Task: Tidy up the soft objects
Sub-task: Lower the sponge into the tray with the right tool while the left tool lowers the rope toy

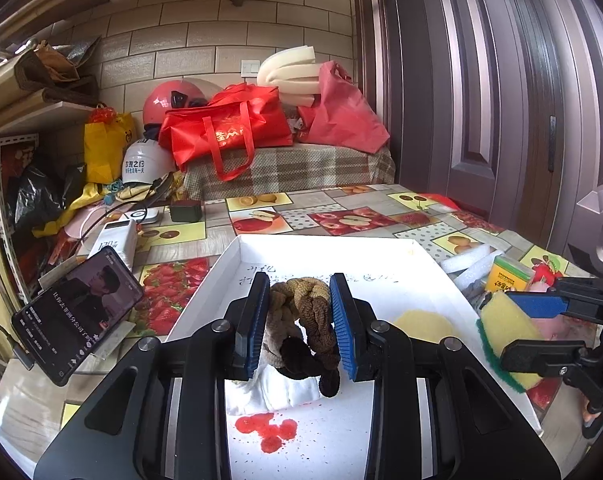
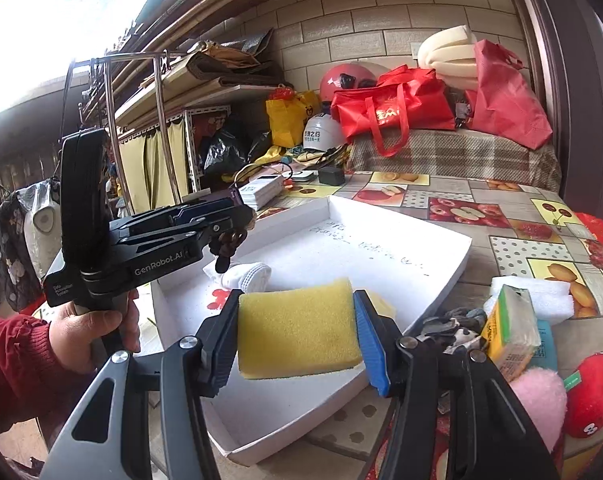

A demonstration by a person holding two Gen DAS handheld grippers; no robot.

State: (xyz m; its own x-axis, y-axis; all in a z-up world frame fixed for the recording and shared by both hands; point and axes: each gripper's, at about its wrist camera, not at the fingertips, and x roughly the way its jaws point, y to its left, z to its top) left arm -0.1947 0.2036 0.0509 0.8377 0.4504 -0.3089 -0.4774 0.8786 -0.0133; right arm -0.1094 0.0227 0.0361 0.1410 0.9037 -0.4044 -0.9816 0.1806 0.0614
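My left gripper (image 1: 300, 322) is shut on a bundle of brown braided hair ties (image 1: 301, 320) and holds it above the white tray (image 1: 433, 264). A white folded sock (image 1: 277, 394) lies in the tray under it. My right gripper (image 2: 297, 332) is shut on a yellow sponge (image 2: 297, 328) with a green scrub side, over the tray's (image 2: 441, 280) near right edge. The left gripper (image 2: 237, 224) also shows in the right wrist view, above the sock (image 2: 249, 274). The sponge also shows in the left wrist view (image 1: 505, 328). A round yellow pad (image 1: 423, 322) lies in the tray.
Right of the tray lie white foam pieces (image 2: 541, 296), a yellow-green sponge pack (image 2: 509, 328), a pink plush (image 2: 541, 404), a red apple plush (image 2: 593, 396) and a grey cloth (image 2: 453, 324). A phone (image 1: 77, 316) on a stand is left of the tray. Bags and helmets stand at the back.
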